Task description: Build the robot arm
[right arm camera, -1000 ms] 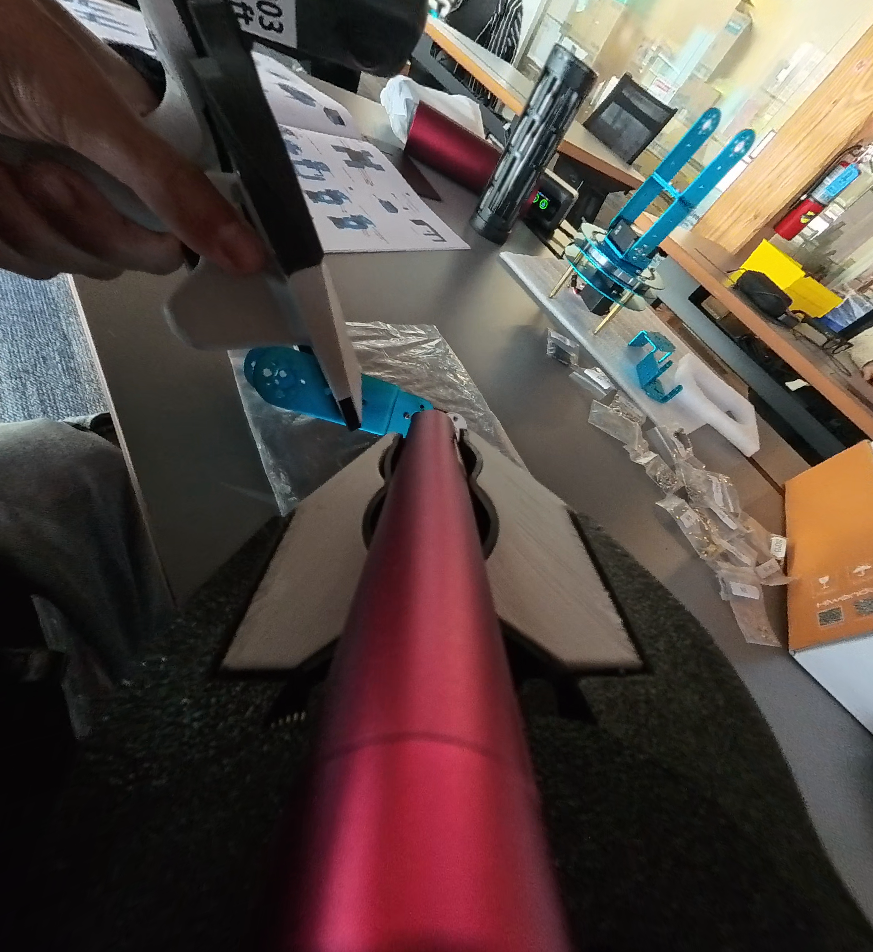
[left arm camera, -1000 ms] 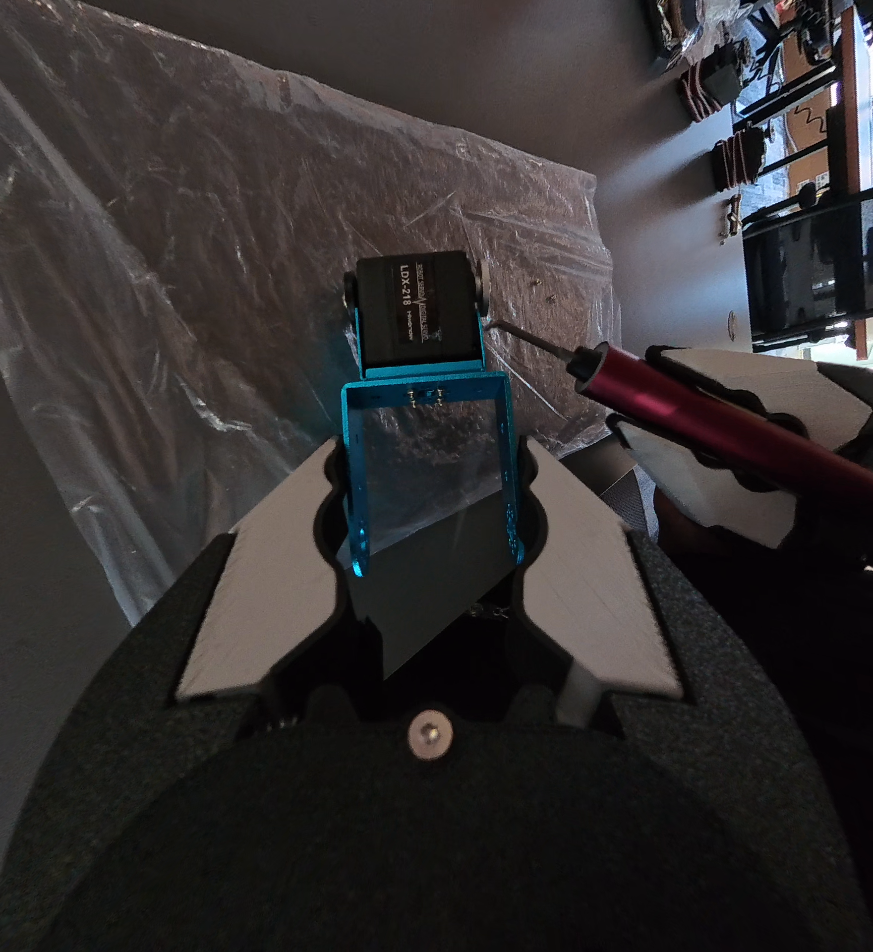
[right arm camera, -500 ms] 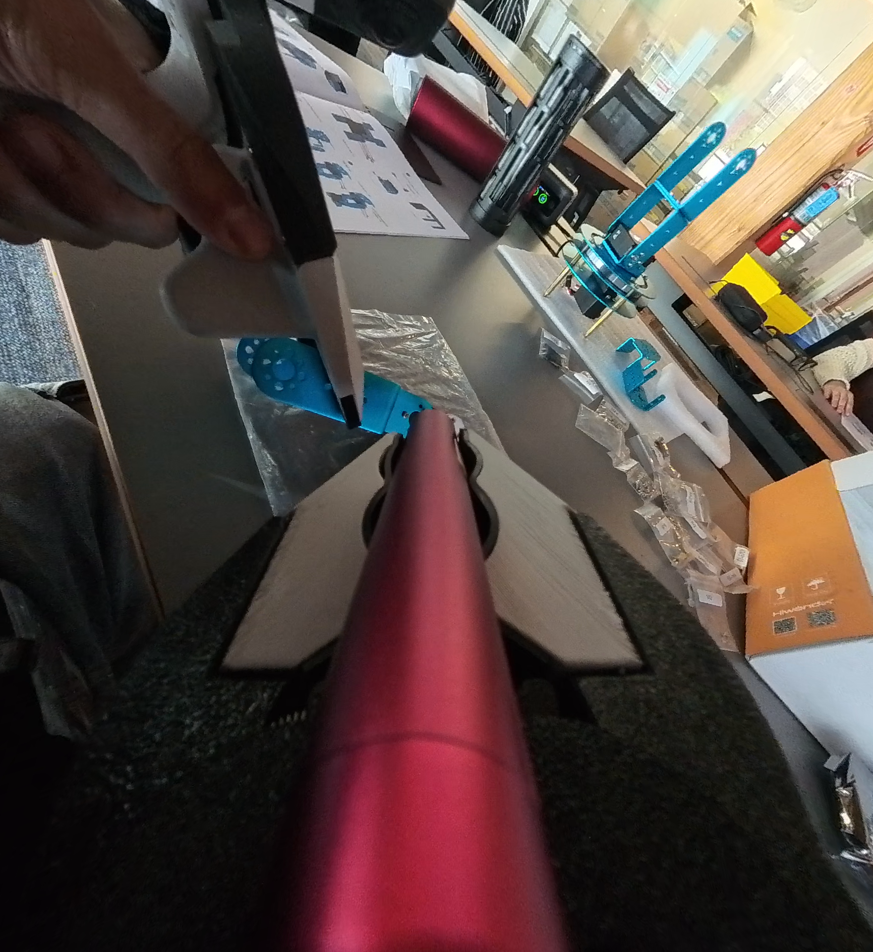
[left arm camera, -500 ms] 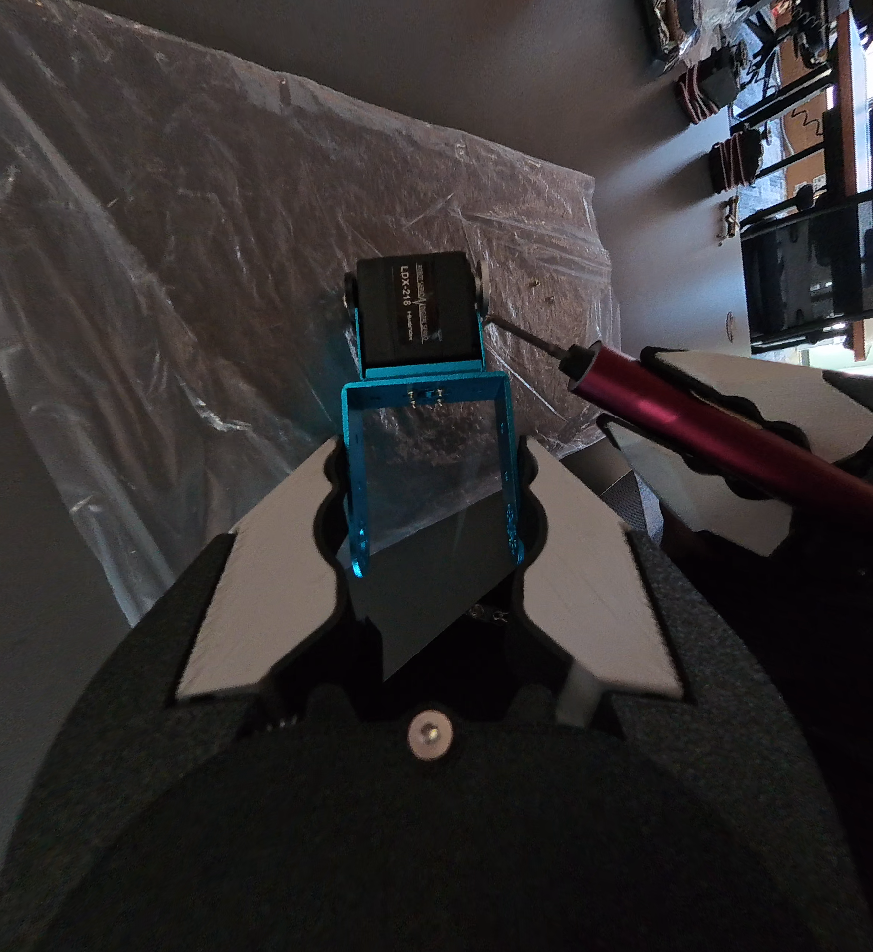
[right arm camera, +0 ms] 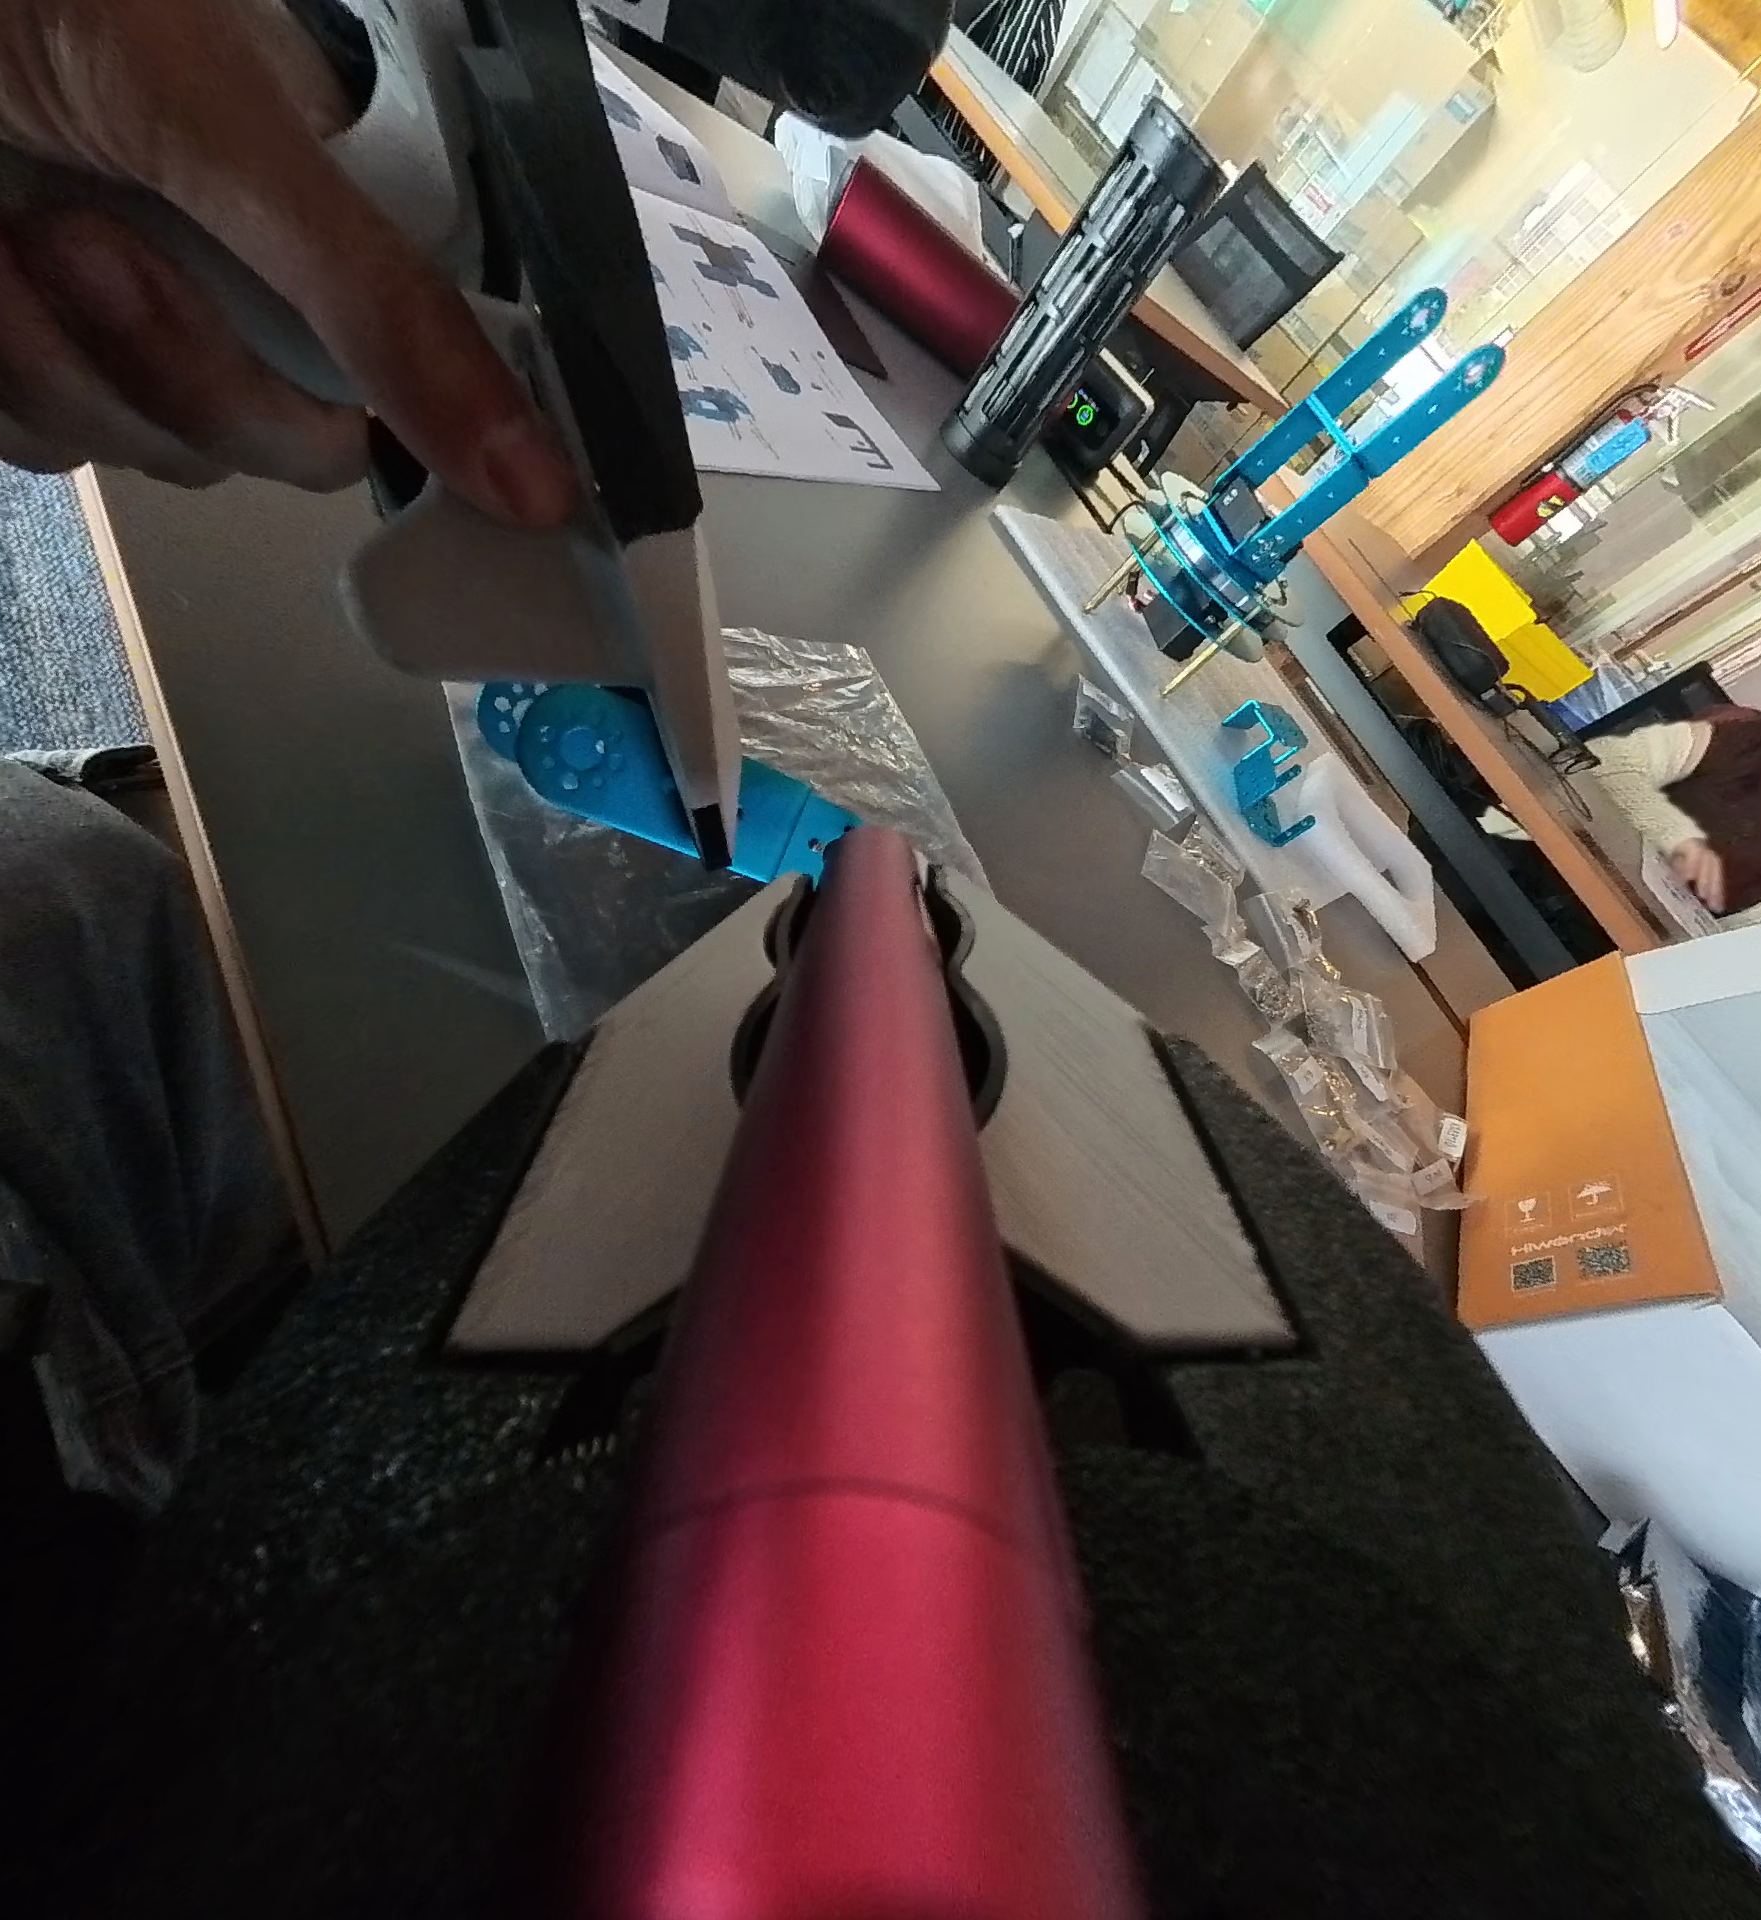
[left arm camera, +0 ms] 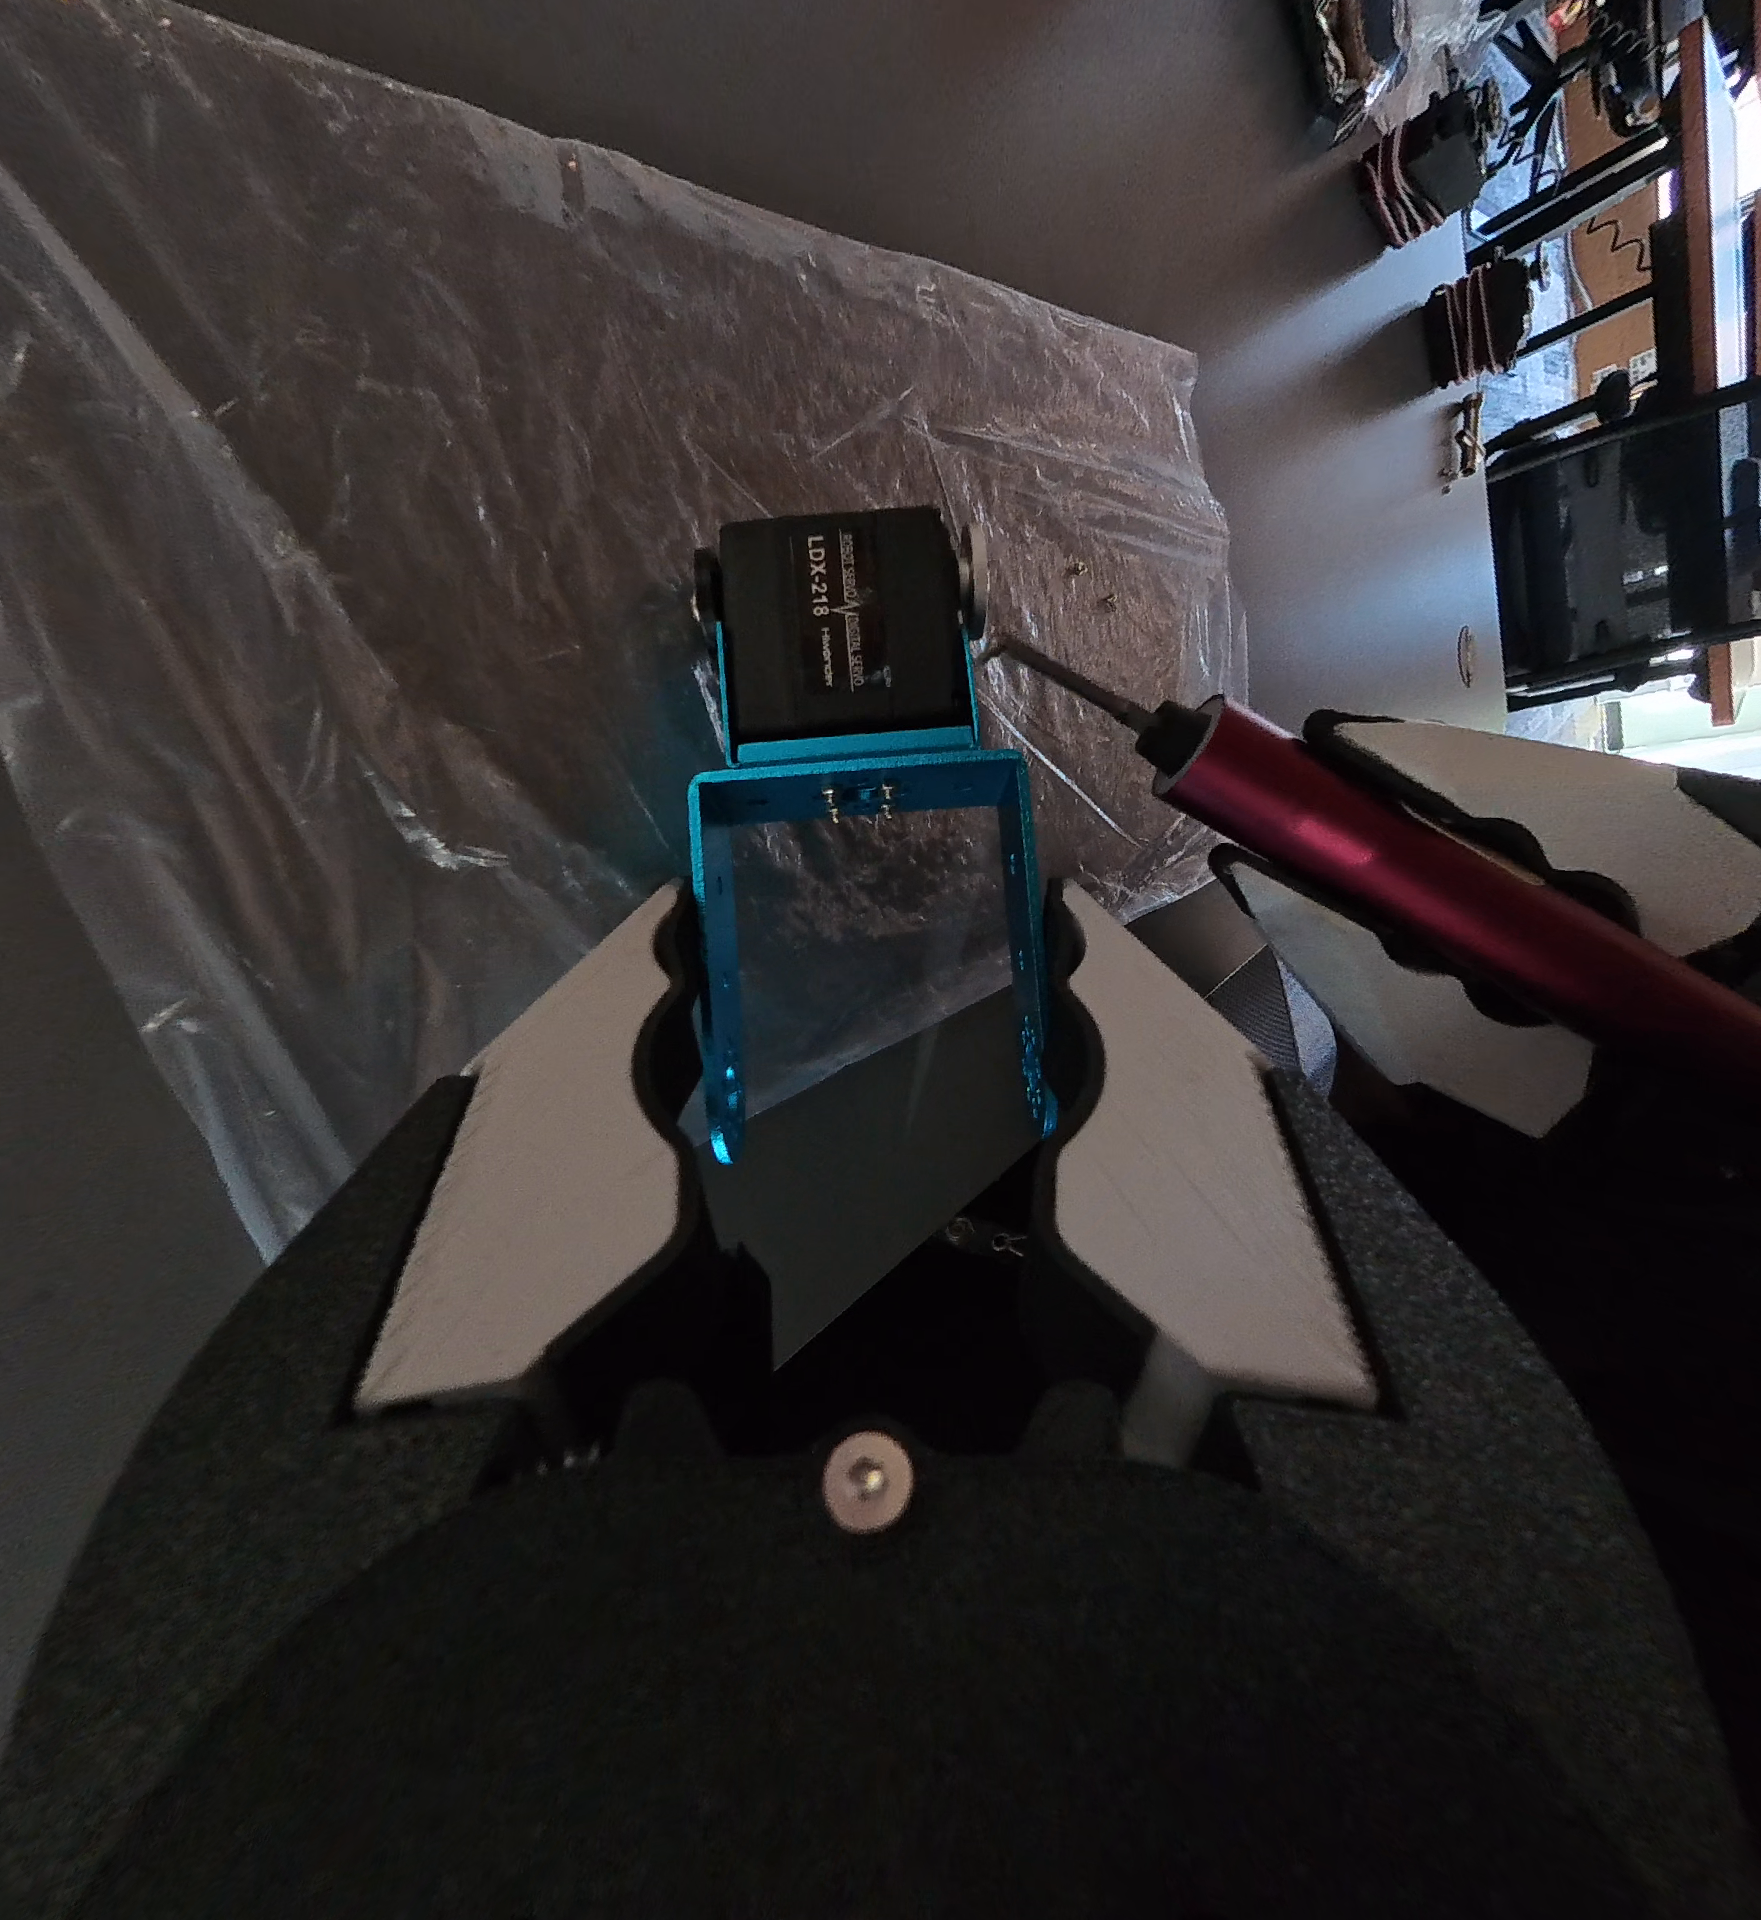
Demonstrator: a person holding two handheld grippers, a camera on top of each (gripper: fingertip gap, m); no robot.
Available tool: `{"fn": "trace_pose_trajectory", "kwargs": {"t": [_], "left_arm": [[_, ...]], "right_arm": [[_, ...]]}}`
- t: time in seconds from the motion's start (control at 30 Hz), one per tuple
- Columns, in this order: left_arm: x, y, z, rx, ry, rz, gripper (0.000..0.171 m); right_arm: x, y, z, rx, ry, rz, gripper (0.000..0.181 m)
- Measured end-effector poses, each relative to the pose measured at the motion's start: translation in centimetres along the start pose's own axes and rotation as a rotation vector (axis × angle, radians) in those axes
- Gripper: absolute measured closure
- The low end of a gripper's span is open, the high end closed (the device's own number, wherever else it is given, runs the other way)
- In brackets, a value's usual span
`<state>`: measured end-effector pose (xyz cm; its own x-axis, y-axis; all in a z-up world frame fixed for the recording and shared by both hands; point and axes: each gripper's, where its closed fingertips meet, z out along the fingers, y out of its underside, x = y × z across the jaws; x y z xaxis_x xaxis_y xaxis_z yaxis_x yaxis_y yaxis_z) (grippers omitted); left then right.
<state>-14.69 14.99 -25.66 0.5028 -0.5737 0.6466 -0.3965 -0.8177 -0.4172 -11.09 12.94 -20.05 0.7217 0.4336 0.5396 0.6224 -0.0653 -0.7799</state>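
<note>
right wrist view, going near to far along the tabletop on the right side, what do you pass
orange box lid → pile of small clear parts bags → loose blue bracket on white foam → blue arm assembly on a round base → black cylinder → dark red cylinder

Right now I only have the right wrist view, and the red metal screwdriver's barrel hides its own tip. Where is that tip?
Observer: The thin bit of the red metal screwdriver reaches the right side of a black box-shaped servo, just below its round hub.
Operator: What carries that servo?
Observer: A blue metal U-bracket, with the servo at its far end.
Operator: And the left gripper?
Observer: Its jaws are shut on the bracket's two side arms.
</note>
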Motion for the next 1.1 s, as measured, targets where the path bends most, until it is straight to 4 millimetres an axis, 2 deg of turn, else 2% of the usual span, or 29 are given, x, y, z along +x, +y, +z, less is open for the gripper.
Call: {"fn": "trace_pose_trajectory", "kwargs": {"t": [0.7,0.9,1.1], "left_arm": [[0.02,-0.01,-0.06,0.006,0.014,-0.006,0.107],[0.03,-0.01,-0.03,0.008,0.013,-0.001,0.107],[0.05,-0.02,-0.04,0.012,0.016,-0.004,0.107]], "right_arm": [[-0.37,-0.32,-0.07,-0.004,-0.004,-0.016,0.160],[-0.55,-0.16,0.10,0.011,-0.032,0.044,0.161],[0.12,-0.10,-0.11,0.032,-0.046,0.139,0.161]]}}
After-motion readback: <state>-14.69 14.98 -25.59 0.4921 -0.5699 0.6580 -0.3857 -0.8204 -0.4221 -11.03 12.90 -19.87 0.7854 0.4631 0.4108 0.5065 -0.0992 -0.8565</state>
